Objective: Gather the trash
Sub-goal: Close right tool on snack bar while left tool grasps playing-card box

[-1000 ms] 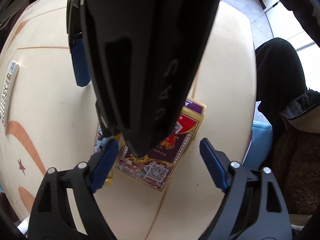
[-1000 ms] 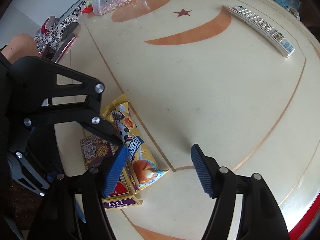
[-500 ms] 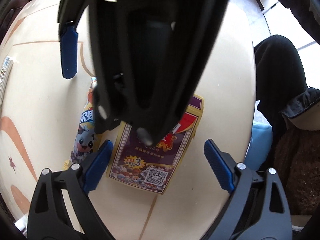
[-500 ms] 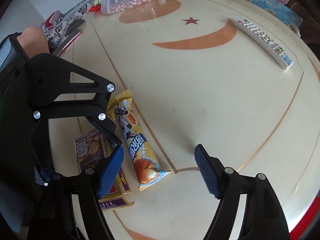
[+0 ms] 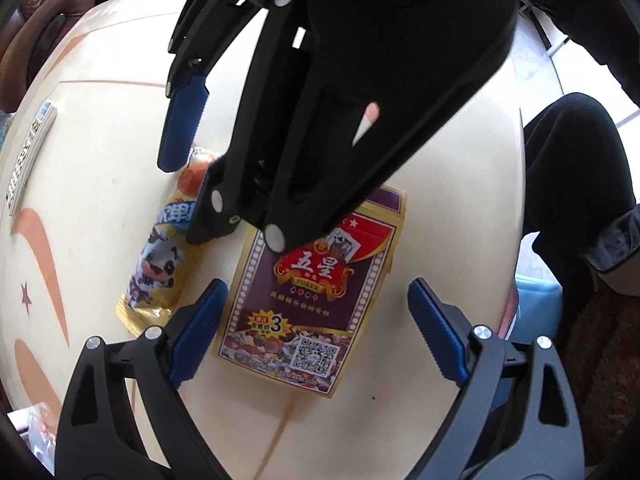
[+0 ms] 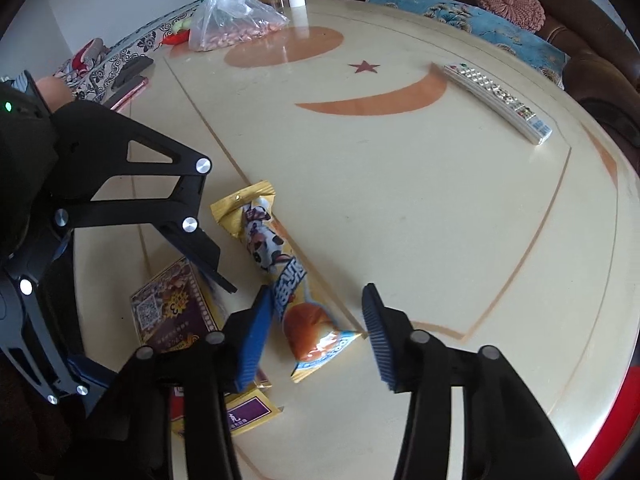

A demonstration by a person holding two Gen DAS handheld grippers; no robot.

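Two pieces of trash sit on the round cream surface (image 6: 400,208), both close to its near edge: a yellow snack wrapper (image 6: 280,276) with a cartoon cow on it, and a flattened purple playing-card box (image 5: 316,292) right beside it. In the right wrist view the wrapper lies to the right of the box, and they look like they touch or overlap a little, hard to say which.

The right gripper (image 6: 316,332) hangs low over the wrapper's near end with its blue fingers (image 6: 252,336) apart, one on either side of it, not touching it. The left gripper (image 5: 316,332) has its fingers spread wide too, straddling the near end of the card box, gripping nothing.

Plenty of open room across the middle and far right of the surface. One remote control (image 6: 496,100) lies out near the far right rim, and one clear plastic bag (image 6: 232,20) of something pinkish sits at the far edge, next to a bottle and a white cup that are too small to read.

In the left wrist view the right gripper's black body covers the far part of the box and much of the wrapper. In the right wrist view the box is partly hidden under both grippers.
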